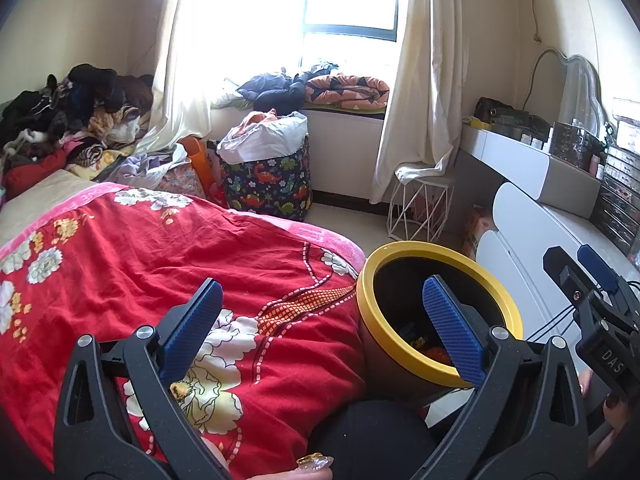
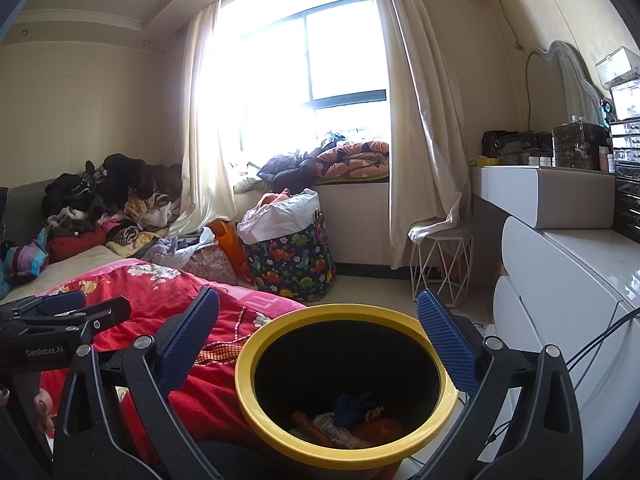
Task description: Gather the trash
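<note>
A round bin with a yellow rim [image 2: 412,446] and a black inside stands beside the bed. Several wrappers and scraps [image 2: 348,424] lie at its bottom. My right gripper [image 2: 320,332] is open and empty, held just above the bin's mouth. My left gripper [image 1: 324,320] is open and empty over the red floral quilt [image 1: 160,272], with the bin [image 1: 384,344] to its right. The right gripper [image 1: 588,280] also shows at the right of the left wrist view. The left gripper [image 2: 68,308] shows at the left of the right wrist view.
A dinosaur-print basket [image 2: 296,256] with a white bag stands by the window. Clothes are piled on the bed's far end [image 2: 112,200]. A white wire stool [image 2: 440,268] and a white dresser [image 2: 568,288] with cosmetics boxes are to the right.
</note>
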Available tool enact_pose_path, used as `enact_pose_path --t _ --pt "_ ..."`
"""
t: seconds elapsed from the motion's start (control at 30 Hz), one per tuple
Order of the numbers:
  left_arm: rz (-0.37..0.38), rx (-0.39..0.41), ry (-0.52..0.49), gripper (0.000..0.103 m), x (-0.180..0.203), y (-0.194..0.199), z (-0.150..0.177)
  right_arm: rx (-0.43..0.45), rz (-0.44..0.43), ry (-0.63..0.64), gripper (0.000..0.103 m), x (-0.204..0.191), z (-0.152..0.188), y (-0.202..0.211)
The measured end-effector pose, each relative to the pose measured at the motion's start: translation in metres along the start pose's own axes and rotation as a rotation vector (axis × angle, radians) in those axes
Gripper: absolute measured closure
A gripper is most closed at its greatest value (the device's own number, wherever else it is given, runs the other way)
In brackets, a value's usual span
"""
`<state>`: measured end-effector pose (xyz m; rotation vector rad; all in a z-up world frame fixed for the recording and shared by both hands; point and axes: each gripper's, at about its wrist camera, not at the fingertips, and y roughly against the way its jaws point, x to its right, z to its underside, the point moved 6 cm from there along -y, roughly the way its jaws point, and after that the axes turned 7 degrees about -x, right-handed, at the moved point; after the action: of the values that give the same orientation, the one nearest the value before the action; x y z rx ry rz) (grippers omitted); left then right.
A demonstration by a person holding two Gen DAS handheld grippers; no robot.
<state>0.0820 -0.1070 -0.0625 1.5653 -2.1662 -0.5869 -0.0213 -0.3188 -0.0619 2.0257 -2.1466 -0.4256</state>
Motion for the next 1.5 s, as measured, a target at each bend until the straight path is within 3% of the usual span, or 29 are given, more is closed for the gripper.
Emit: enact_pose_path --t 1.37,1.5 --pt "0.002 0.001 -0.001 0.011 0.001 0.0 0.001 0.005 0.006 -0.007 0.007 0.004 0.001 0.0" --pt "-0.068 -0.015 0.055 0.011 -0.012 0.0 -0.001 0.004 -0.018 -0.004 0.006 -0.006 -0.004 -0.005"
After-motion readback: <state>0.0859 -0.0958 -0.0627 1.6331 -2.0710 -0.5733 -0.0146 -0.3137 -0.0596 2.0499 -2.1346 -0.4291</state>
